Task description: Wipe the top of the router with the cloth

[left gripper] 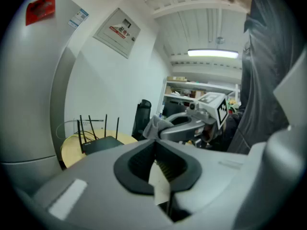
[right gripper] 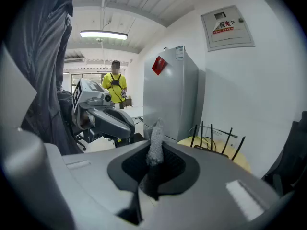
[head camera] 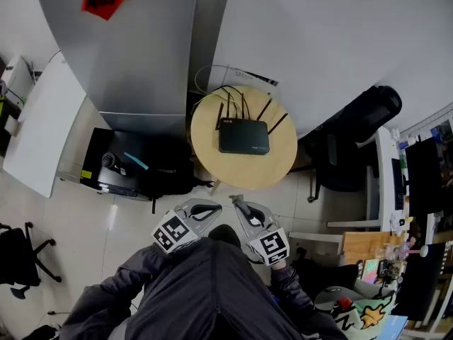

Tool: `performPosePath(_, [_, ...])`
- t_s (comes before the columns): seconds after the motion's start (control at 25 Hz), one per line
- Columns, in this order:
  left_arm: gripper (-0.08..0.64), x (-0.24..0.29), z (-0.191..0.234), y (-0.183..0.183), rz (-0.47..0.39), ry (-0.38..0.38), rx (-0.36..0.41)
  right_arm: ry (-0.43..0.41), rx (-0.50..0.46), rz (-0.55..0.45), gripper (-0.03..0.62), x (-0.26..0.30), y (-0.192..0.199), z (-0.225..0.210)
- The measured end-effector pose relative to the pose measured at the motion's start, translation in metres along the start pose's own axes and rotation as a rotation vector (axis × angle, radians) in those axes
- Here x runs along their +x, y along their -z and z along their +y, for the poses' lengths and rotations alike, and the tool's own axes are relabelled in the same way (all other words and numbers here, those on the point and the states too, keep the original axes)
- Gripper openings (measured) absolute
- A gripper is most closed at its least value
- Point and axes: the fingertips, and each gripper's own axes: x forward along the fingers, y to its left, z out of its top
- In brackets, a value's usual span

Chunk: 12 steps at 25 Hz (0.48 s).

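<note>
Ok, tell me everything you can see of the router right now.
The router is a flat black box, matte plastic by the look of it, lying flat near the middle of the round wooden table. Thin black antennas stand up along its far edge, fanning outward. Only the table touches it, and nothing rests on its top.
</note>
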Motion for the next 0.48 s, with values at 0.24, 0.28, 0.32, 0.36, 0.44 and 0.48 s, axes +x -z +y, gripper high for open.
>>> performPosePath(0.24, [-0.009,0.005,0.054,-0.007,-0.013,-0.043,-0.043,-0.037,-0.044,0.018,0.032,0.046,-0.012,-0.034])
performPosePath(0.28, [-0.009,0.009,0.063,-0.009,-0.018,-0.049,-0.046,-0.044,-0.05,0.023,0.032,0.054,-0.013,-0.042])
performPosePath(0.32, [-0.009,0.013,0.072,-0.013,-0.024,-0.056,-0.044,-0.053,-0.056,0.03,0.033,0.063,-0.013,-0.052])
performPosePath(0.36, [-0.009,0.017,0.084,-0.017,-0.028,-0.066,-0.038,-0.062,-0.065,0.033,0.033,0.074,-0.015,-0.064])
performPosePath(0.44, [-0.009,0.025,0.11,-0.026,-0.029,-0.102,-0.036,-0.085,-0.089,0.034,0.032,0.098,-0.021,-0.09])
performPosePath(0.48, [-0.009,0.029,0.122,-0.031,-0.03,-0.124,-0.042,-0.098,-0.104,0.041,0.032,0.11,-0.022,-0.102])
